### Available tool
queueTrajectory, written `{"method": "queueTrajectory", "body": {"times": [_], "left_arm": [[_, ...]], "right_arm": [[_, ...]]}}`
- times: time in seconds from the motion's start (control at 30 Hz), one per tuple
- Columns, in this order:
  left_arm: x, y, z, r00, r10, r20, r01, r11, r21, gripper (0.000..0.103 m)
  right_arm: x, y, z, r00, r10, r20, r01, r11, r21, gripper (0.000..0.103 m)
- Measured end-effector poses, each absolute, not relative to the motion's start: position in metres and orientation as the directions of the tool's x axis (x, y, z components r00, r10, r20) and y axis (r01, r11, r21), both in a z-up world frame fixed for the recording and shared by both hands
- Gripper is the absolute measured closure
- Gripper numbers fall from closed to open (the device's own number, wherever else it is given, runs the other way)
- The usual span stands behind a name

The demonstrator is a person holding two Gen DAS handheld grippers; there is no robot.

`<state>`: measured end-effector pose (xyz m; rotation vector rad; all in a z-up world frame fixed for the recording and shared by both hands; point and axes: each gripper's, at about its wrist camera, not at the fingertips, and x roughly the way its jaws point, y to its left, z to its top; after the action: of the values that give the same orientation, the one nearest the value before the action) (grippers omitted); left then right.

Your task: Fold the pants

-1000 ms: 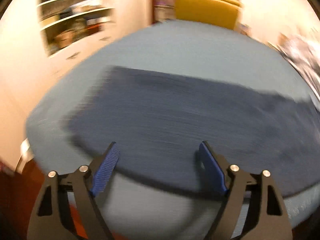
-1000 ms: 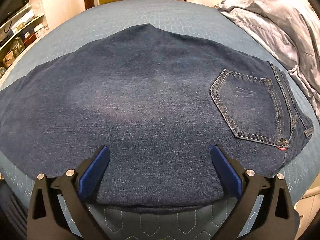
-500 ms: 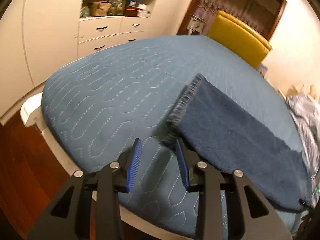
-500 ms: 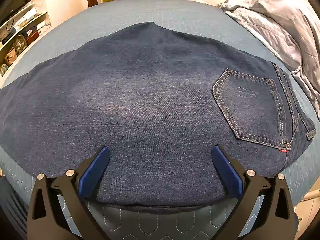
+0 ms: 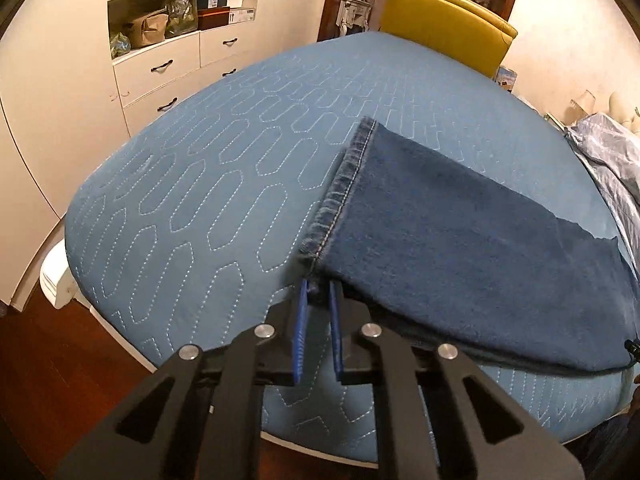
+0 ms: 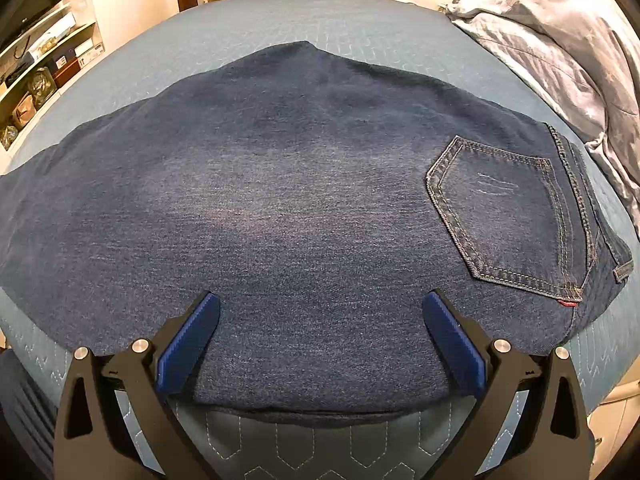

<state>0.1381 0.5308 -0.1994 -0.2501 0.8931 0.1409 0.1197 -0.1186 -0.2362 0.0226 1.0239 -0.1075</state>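
Dark blue jeans (image 6: 304, 208) lie flat on the blue quilted bed (image 5: 208, 184), folded lengthwise with one back pocket (image 6: 504, 216) up at the right. In the left wrist view the leg end (image 5: 448, 240) runs to the right, its hem (image 5: 340, 196) facing me. My left gripper (image 5: 318, 292) is shut on the near corner of the hem. My right gripper (image 6: 320, 320) is open wide, its blue pads (image 6: 188, 344) resting over the near edge of the jeans at the thigh.
A grey blanket (image 6: 560, 48) is bunched at the bed's right side. A yellow headboard (image 5: 444, 24) stands at the far end. White drawers and shelves (image 5: 168, 52) line the left wall. The bed's near edge drops to a dark wood floor (image 5: 60, 368).
My left gripper swung left from over the jeans to the leg hem and closed from wide open onto its corner. My right gripper has stayed open in place.
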Motion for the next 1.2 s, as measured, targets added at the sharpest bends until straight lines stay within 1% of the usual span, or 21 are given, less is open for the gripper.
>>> {"method": "queueTrajectory", "body": {"times": [0.07,0.17,0.2,0.27,0.33,0.4,0.47,0.5,0.53,0.57,0.73,0.77,0.8,0.83,0.87,0.9,0.97,1.03,1.07,1.1,1.2], "left_arm": [[0.133,0.527,-0.198,0.62,0.02,-0.785,-0.233,0.959,-0.16,0.092],[0.122,0.533,-0.188,0.641,0.065,-0.764,-0.294,0.941,-0.167,0.082],[0.117,0.536,-0.181,0.656,0.09,-0.749,-0.316,0.934,-0.165,0.076],[0.117,0.54,-0.172,0.686,0.068,-0.725,-0.311,0.927,-0.207,0.073],[0.122,0.537,-0.168,0.692,0.035,-0.721,-0.296,0.925,-0.239,0.06],[0.131,0.535,-0.167,0.693,0.038,-0.72,-0.306,0.92,-0.246,0.059],[0.14,0.533,-0.17,0.671,0.054,-0.74,-0.327,0.916,-0.23,0.059],[0.145,0.532,-0.173,0.654,0.061,-0.754,-0.335,0.917,-0.216,0.079],[0.148,0.53,-0.177,0.639,0.071,-0.766,-0.338,0.92,-0.197,0.093],[0.15,0.528,-0.178,0.628,0.097,-0.772,-0.344,0.925,-0.164,0.093],[0.144,0.526,-0.177,0.634,0.096,-0.767,-0.351,0.92,-0.175,0.093],[0.144,0.527,-0.178,0.633,0.097,-0.768,-0.36,0.915,-0.18,0.09],[0.142,0.528,-0.178,0.633,0.094,-0.768,-0.368,0.91,-0.191,0.074],[0.143,0.531,-0.179,0.632,0.076,-0.772,-0.373,0.902,-0.216,0.054],[0.144,0.532,-0.178,0.635,0.066,-0.769,-0.375,0.897,-0.233,0.051],[0.144,0.531,-0.178,0.637,0.062,-0.768,-0.373,0.897,-0.236,0.052],[0.146,0.527,-0.177,0.63,0.053,-0.775,-0.367,0.9,-0.236,0.053],[0.15,0.523,-0.178,0.615,0.069,-0.786,-0.376,0.901,-0.215,0.072],[0.151,0.522,-0.177,0.606,0.091,-0.79,-0.388,0.901,-0.193,0.077],[0.152,0.522,-0.177,0.603,0.096,-0.792,-0.394,0.899,-0.191,0.086],[0.151,0.522,-0.176,0.595,0.11,-0.796,-0.406,0.896,-0.181,0.092]], "right_arm": [[0.119,-0.119,-0.236,0.513,-0.075,-0.855,0.093,0.995,-0.031,0.004],[0.118,-0.119,-0.236,0.513,-0.071,-0.855,0.084,0.996,-0.032,0.004],[0.117,-0.119,-0.236,0.513,-0.069,-0.856,0.081,0.996,-0.032,0.004],[0.116,-0.119,-0.236,0.512,-0.066,-0.856,0.076,0.997,-0.032,0.004],[0.116,-0.119,-0.236,0.512,-0.065,-0.856,0.071,0.997,-0.034,0.005],[0.114,-0.119,-0.233,0.507,-0.089,-0.858,0.079,0.995,-0.057,0.005],[0.111,-0.12,-0.23,0.506,-0.099,-0.857,0.095,0.994,-0.059,0.006],[0.106,-0.123,-0.227,0.513,-0.098,-0.853,0.104,0.993,-0.052,0.006],[0.102,-0.126,-0.223,0.522,-0.096,-0.848,0.11,0.993,-0.045,0.006],[0.095,-0.133,-0.218,0.535,-0.1,-0.839,0.123,0.992,-0.039,0.006],[0.064,-0.197,-0.2,0.551,-0.162,-0.819,0.289,0.957,0.004,0.006],[0.054,-0.223,-0.195,0.547,-0.209,-0.811,0.362,0.932,0.003,0.006],[0.047,-0.242,-0.193,0.539,-0.251,-0.804,0.422,0.907,0.0,0.006],[0.039,-0.263,-0.191,0.523,-0.295,-0.8,0.489,0.872,-0.002,0.006],[0.027,-0.294,-0.19,0.483,-0.346,-0.804,0.585,0.811,0.002,0.006],[0.019,-0.315,-0.191,0.457,-0.361,-0.813,0.64,0.768,0.018,0.008],[0.001,-0.356,-0.195,0.443,-0.33,-0.833,0.719,0.686,0.111,0.018],[-0.01,-0.387,-0.199,0.467,-0.273,-0.841,0.75,0.626,0.213,0.02],[-0.011,-0.398,-0.2,0.485,-0.245,-0.839,0.749,0.612,0.254,0.021],[-0.008,-0.402,-0.199,0.505,-0.22,-0.834,0.738,0.611,0.286,0.022],[0.006,-0.407,-0.201,0.528,-0.188,-0.828,0.715,0.625,0.313,0.023]]}}
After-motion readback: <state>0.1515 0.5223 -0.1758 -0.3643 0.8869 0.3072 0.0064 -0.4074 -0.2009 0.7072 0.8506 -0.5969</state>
